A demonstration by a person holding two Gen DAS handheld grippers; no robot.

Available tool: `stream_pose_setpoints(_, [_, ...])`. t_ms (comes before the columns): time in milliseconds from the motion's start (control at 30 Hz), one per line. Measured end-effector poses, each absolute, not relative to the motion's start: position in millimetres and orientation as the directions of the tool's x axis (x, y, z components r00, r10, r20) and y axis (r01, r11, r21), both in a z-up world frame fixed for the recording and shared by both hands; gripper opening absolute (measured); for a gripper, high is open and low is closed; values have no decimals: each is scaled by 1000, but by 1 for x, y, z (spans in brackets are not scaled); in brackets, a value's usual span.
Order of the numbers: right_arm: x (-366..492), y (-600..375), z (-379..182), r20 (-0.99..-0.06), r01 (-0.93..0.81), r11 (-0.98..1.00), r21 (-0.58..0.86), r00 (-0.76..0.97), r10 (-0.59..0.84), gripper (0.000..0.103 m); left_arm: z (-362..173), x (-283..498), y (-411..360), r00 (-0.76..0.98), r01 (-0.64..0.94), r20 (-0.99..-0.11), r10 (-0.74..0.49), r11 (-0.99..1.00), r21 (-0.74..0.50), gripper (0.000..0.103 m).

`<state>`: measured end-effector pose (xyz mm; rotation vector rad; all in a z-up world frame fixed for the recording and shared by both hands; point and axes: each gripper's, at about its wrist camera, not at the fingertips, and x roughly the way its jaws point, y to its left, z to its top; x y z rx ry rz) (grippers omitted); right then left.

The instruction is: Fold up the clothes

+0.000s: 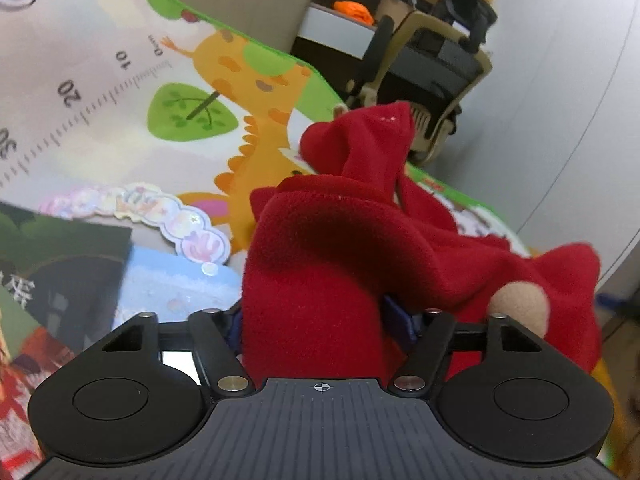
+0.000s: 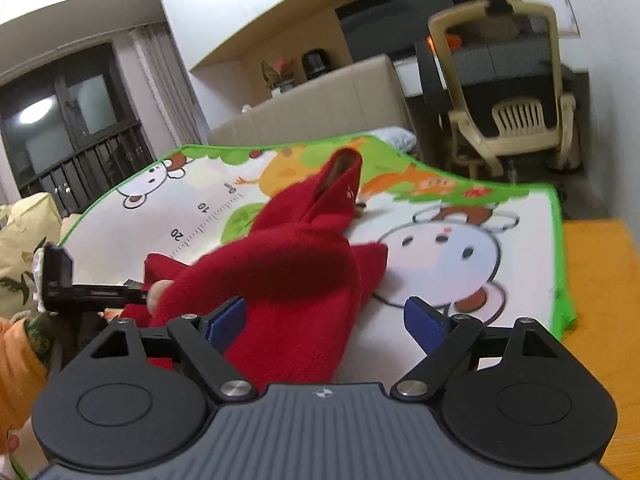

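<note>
Left wrist view shows the left gripper (image 1: 320,316) clenched on a bunched red fleece garment (image 1: 320,264) lifted above the cartoon play mat (image 1: 120,92), while right wrist view shows the right gripper (image 2: 325,316) spread wide, released, the garment draped across its left finger (image 2: 224,318).

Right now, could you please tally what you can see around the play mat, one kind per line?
Red fleece garment: 1
Cartoon play mat: 1
Grippers, left gripper and right gripper: 2
Office chair: 1
Total: 5
</note>
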<state>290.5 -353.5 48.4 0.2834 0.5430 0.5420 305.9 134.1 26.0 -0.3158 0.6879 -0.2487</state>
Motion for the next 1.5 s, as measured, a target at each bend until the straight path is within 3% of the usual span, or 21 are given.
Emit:
stream_pose_setpoints(67, [308,-344,33,-415,-398,801,448,701,580,80,29,297,134,768,112,-558,-315,923,-367,57])
stream_pose_setpoints(133, [323,-332,21,-412,-392,777,492,682,604,40,35,287,130,793,100,-541,-281,935,-339,47])
stream_pose_setpoints(167, [325,-325,21,-405,-401,781,479,689,601,35,40,282,127,807,91,-533,-255,945,-314,39])
stream_pose_setpoints(233, [320,-309,36,-367,-434,815,384,738,566,13,55,277,125,829,93,-512,-226,958,-272,30])
stream_pose_setpoints(367, [328,-306,76,-277,-455,847,275,806,523,13,94,297,124,892,83,-426,-150,982,-172,25])
stream_pose_setpoints(433, [344,-304,61,-336,-417,871,261,806,487,13,102,323,125,914,53,-393,-99,991,-126,25])
stream_pose_setpoints(500, [361,-301,45,-394,-379,893,243,802,448,13,87,357,123,894,23,-444,-52,997,-70,34])
stream_pose_setpoints(600, [385,-298,22,-477,-322,922,212,789,386,15,42,395,121,807,-28,-591,19,1000,-5,39])
stream_pose_setpoints(667, [400,-296,9,-523,-288,939,189,780,344,28,34,393,131,802,-52,-598,2,996,-67,44])
stream_pose_setpoints(733, [393,-306,19,-498,-277,944,178,802,329,43,45,382,148,817,-70,-575,-39,983,-167,64])
stream_pose_setpoints(767, [386,-314,24,-481,-285,930,231,798,364,46,53,373,159,827,-82,-559,-61,970,-227,75])
stream_pose_setpoints(867, [366,-338,38,-417,-309,870,384,783,462,62,70,337,196,843,-29,-482,-238,875,-483,95])
stream_pose_setpoints(933, [351,-350,39,-377,-338,810,480,754,538,79,64,314,206,826,49,-426,-369,801,-597,96])
stream_pose_setpoints(967, [345,-349,34,-378,-348,788,507,733,566,81,58,305,207,809,80,-409,-422,769,-634,97])
stream_pose_setpoints(1067, [335,-326,10,-444,-366,781,507,666,600,81,31,297,185,726,123,-463,-508,759,-640,98])
stream_pose_setpoints(1167, [335,-301,-16,-494,-373,771,517,606,624,82,14,299,142,686,148,-553,-473,835,-530,98])
stream_pose_setpoints(1267, [342,-288,-22,-475,-376,753,540,603,641,85,6,303,111,703,129,-565,-432,859,-496,99])
stream_pose_setpoints(1300, [343,-284,-22,-475,-377,759,531,609,635,82,4,305,104,719,94,-572,-394,871,-482,100])
stream_pose_setpoints(1333, [344,-280,-22,-476,-378,763,524,614,630,74,3,307,98,732,60,-578,-361,879,-473,99])
stream_pose_setpoints(1433, [336,-285,-19,-471,-360,757,545,616,632,56,4,304,95,748,14,-571,-338,868,-496,85])
stream_pose_setpoints(1500, [327,-290,-16,-469,-365,756,544,615,634,54,10,288,98,750,8,-565,-344,859,-512,71])
